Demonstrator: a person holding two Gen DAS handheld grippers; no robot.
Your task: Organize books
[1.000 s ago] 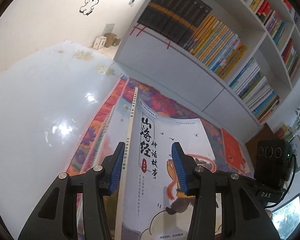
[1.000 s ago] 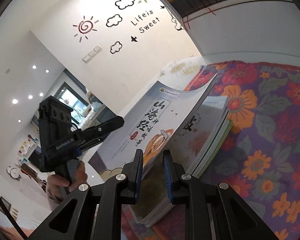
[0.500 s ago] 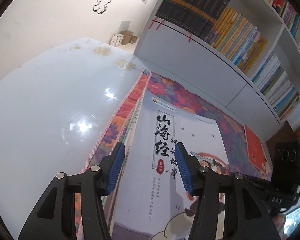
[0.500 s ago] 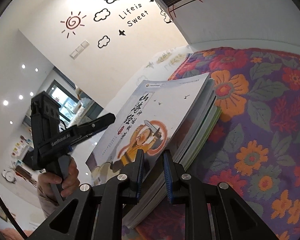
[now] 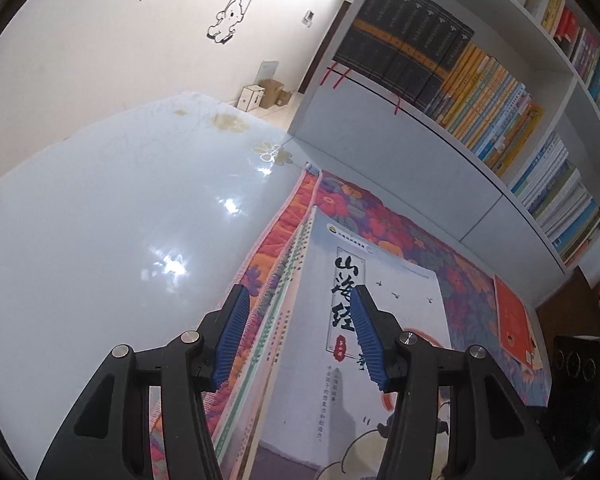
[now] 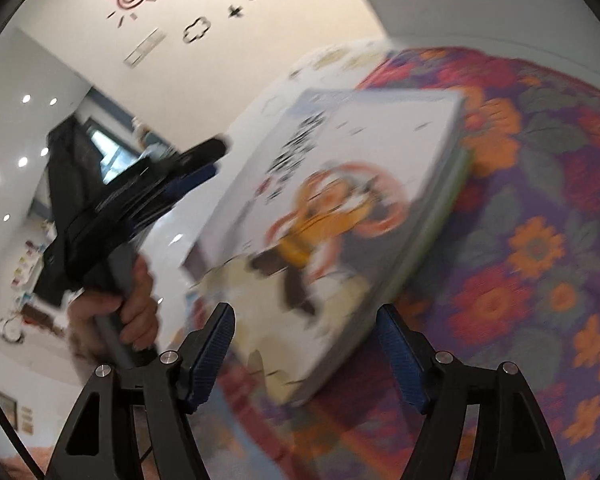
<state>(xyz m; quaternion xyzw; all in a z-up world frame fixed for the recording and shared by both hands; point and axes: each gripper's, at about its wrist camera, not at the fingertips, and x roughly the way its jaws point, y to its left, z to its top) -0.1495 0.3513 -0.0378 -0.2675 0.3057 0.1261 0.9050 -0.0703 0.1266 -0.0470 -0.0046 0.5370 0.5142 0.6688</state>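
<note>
A stack of thin books (image 5: 384,344) with a white illustrated cover on top lies on the flowered cloth (image 5: 380,224). My left gripper (image 5: 296,336) is open, its fingers straddling the stack's spine edge without gripping it. In the blurred right wrist view the same stack (image 6: 340,208) lies flat on the cloth (image 6: 540,240). My right gripper (image 6: 306,356) is open and empty, just in front of the stack's near edge. The hand-held left gripper (image 6: 148,200) shows at the left of that view.
A white bookcase (image 5: 440,152) full of upright books stands along the table's far right side. An orange book (image 5: 514,320) lies on the cloth to the right. The glossy white tabletop (image 5: 100,240) spreads to the left. Cardboard boxes (image 5: 262,94) sit on the floor.
My right gripper has opened and let go of the top book, which has dropped flat onto the stack. The right view is moving fast. My left gripper stayed open over the spine edge.
</note>
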